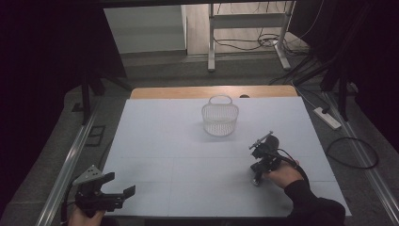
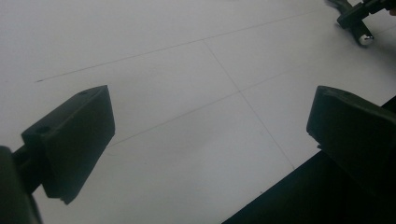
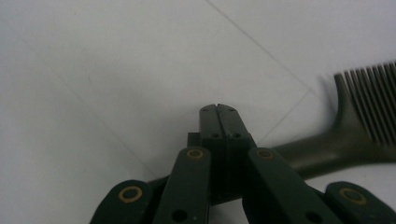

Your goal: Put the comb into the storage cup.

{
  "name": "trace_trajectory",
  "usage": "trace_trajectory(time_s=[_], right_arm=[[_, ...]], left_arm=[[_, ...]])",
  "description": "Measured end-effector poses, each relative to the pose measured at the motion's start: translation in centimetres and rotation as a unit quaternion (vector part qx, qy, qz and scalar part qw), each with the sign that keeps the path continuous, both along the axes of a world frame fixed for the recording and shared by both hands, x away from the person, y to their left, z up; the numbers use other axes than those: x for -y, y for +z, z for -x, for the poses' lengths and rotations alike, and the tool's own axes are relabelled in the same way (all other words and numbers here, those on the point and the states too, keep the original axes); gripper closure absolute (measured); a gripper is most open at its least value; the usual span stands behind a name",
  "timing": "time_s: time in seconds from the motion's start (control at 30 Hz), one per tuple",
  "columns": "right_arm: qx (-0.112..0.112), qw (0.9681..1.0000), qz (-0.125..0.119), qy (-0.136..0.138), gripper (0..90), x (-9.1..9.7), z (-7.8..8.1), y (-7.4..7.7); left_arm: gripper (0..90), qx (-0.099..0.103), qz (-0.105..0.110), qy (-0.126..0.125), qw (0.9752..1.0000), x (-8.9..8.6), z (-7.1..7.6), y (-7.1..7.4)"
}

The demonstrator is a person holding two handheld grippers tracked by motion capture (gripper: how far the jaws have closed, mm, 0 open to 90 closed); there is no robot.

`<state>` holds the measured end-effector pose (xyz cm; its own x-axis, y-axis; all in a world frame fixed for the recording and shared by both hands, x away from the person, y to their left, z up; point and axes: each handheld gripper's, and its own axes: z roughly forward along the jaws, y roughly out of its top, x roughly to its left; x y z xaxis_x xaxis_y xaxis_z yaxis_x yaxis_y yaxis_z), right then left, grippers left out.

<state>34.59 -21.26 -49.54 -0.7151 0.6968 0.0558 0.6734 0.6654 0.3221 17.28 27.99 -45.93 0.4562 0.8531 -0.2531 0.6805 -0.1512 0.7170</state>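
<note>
A: We note the right gripper (image 1: 261, 165) near the right side of the desk (image 1: 155, 141), jaws pressed fully together. In its own view a dark comb (image 3: 345, 135) lies flat on the desk just beyond and under the closed tips; the handle runs behind the jaws and the teeth point to the upper right. We cannot tell whether the jaws touch the comb.

B: Agreed. We record the left gripper (image 1: 115, 186) at the near left corner of the desk, jaws spread wide with nothing between them, only bare desk beneath.

A: We also log a white wire basket (image 1: 220, 116) standing upright toward the far middle, well apart from both grippers.
</note>
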Motion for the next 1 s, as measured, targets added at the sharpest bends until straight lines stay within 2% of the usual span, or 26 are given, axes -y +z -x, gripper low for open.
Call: trace_trajectory(time_s=[0.53,0.77,1.0], right_arm=[[-0.005,1.0,-0.002,-0.005,89.6,2.4,1.5,0.1],[-0.005,0.9996,-0.004,-0.027,89.5,4.5,1.9,0.2],[-0.006,0.9991,-0.009,-0.041,89.5,5.7,2.1,0.3]], left_arm=[[2.0,-0.001,0.001,0.001,1.0,0.0,0.0,0.0],[2.0,-0.001,0.001,0.002,1.0,0.0,-0.1,0.0],[2.0,-0.001,0.001,0.002,1.0,0.0,-0.1,0.0]])
